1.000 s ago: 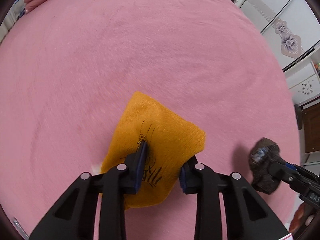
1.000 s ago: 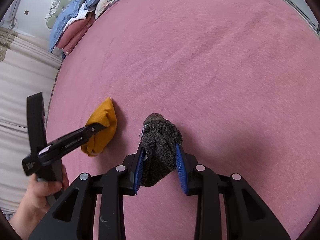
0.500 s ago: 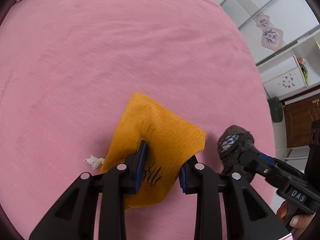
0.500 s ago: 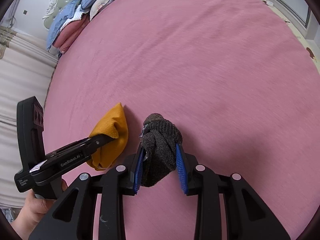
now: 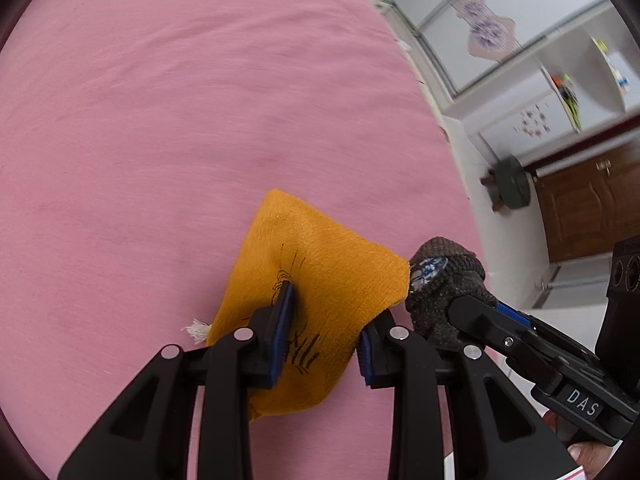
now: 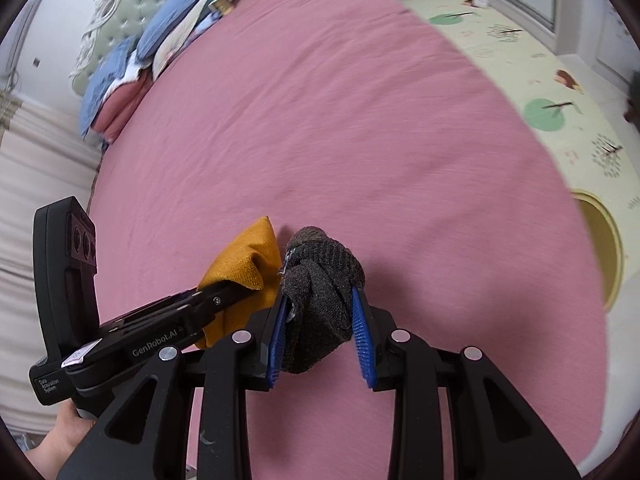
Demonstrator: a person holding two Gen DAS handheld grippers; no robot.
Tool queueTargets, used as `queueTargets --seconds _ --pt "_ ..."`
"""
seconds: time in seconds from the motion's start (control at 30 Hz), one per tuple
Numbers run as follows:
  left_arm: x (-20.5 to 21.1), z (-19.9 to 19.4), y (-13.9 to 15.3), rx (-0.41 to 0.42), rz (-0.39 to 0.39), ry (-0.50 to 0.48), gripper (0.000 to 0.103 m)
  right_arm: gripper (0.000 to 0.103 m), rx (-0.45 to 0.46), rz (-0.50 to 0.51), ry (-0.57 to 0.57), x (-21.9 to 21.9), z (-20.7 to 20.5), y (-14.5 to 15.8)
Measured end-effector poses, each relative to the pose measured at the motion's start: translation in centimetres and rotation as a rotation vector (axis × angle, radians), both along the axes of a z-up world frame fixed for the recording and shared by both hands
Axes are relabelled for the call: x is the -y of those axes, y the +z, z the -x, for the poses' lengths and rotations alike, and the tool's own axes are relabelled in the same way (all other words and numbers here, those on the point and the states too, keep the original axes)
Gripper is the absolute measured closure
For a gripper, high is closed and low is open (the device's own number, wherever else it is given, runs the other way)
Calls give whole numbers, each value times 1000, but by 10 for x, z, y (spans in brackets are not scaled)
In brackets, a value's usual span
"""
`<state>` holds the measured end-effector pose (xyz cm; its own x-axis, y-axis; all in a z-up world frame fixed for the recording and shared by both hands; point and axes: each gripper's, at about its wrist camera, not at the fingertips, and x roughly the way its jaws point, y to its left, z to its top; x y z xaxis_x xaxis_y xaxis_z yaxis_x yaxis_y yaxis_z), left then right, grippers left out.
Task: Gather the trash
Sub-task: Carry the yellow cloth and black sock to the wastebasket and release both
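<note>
My left gripper (image 5: pixel 326 328) is shut on an orange cloth (image 5: pixel 320 272) with black drawn lines, held above the pink bed (image 5: pixel 160 140). My right gripper (image 6: pixel 320 320) is shut on a dark grey knitted sock (image 6: pixel 320 280). The two grippers are side by side, and the sock (image 5: pixel 440 284) touches the orange cloth's right corner in the left wrist view. The orange cloth (image 6: pixel 248 264) also shows left of the sock in the right wrist view. A small white frayed scrap (image 5: pixel 196 328) shows at the cloth's left edge.
Pillows and folded bedding (image 6: pixel 140 64) lie at the head of the bed by a green headboard. A patterned play mat (image 6: pixel 540 72) covers the floor beyond the bed's far edge. White wardrobes (image 5: pixel 520 40), a dark stool (image 5: pixel 510 184) and a brown door (image 5: pixel 592 208) stand to the right.
Both grippers have lifted and swung to the right with their cloths. The right gripper has come close to the left one, so the sock now touches the orange cloth.
</note>
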<state>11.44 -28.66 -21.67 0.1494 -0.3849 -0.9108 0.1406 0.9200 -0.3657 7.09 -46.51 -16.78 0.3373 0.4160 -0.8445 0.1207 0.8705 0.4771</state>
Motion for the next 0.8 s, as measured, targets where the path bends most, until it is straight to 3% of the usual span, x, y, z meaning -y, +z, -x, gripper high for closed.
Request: queueTargets --seconds 0.3,0.8 --pt "122 37 14 -22 37 -128 74 73 0 12 -142 110 55 12" --pt "300 50 8 -76 54 -373 74 73 -31 24 -388 270 120 4"
